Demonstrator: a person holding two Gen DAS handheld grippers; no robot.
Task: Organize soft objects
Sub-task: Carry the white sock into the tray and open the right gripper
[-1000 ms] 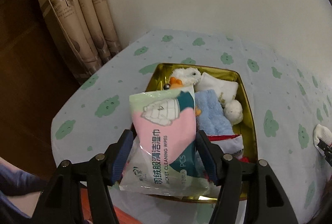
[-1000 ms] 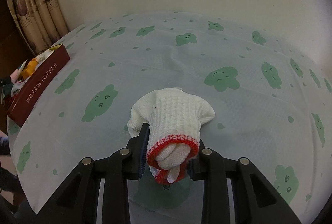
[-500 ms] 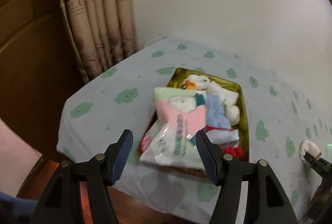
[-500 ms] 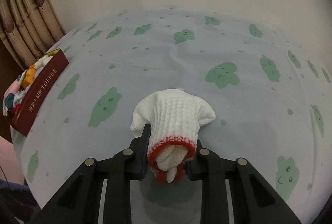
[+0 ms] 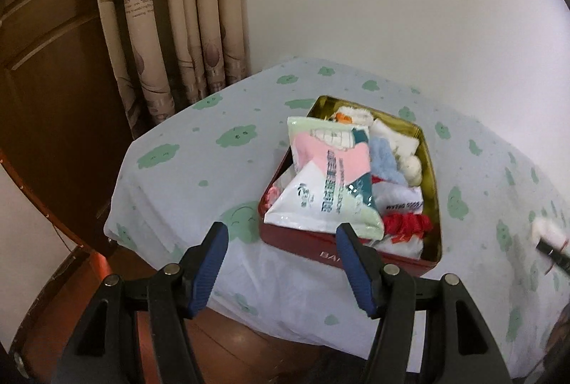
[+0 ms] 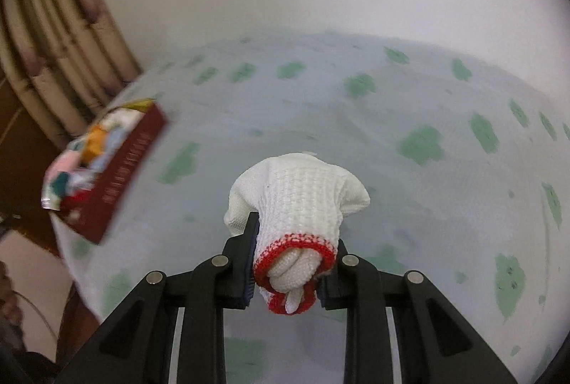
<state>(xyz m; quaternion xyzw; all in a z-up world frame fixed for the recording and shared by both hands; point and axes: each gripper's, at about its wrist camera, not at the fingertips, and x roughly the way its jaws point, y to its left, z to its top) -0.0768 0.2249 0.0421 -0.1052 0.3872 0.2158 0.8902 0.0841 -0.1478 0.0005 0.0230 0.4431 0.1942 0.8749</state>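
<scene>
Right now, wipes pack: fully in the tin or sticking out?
Sticking out. The wipes pack leans tilted across the tin's near-left rim, atop other items.

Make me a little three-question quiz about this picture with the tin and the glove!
1. True or false: the right hand-held gripper is shut on the white glove.
2. What lies on top of the things in the red tin? A) wipes packet B) a book C) a shoe
3. Fill in: the left hand-held gripper is open and holds ____.

Key: 1 true; 2 A; 3 nothing.
</scene>
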